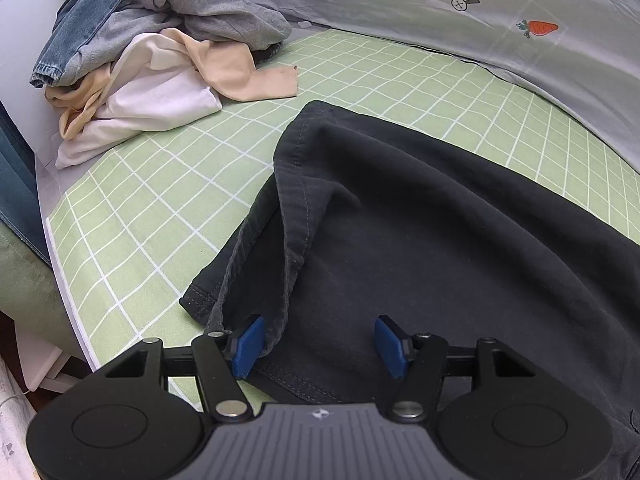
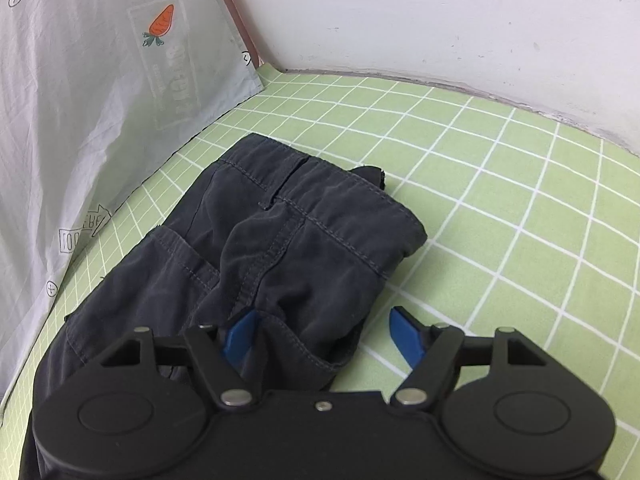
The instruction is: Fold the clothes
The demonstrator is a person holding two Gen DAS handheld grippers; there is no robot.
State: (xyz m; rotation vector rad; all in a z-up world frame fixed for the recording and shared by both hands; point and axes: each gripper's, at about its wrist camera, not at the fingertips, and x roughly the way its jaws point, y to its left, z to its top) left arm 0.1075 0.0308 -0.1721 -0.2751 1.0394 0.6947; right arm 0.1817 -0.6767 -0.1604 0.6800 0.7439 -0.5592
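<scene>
Dark navy trousers (image 1: pixel 420 240) lie on the green checked sheet (image 1: pixel 160 208). The left wrist view shows the leg end with a raised fold along its hem. My left gripper (image 1: pixel 320 346) is open just above the cloth, its left blue pad (image 1: pixel 250 344) touching the hem edge. The right wrist view shows the waistband end of the trousers (image 2: pixel 280 232), folded over itself. My right gripper (image 2: pixel 326 340) is open over the trousers' near edge, with cloth bunched between its blue pads (image 2: pixel 406 338).
A pile of unfolded clothes (image 1: pixel 160 52), with jeans, a grey top, beige and white garments, lies at the far left. A grey carrot-print pillow (image 1: pixel 480 20) lies along the sheet and also shows in the right wrist view (image 2: pixel 100 100). A white wall (image 2: pixel 440 20) borders the bed.
</scene>
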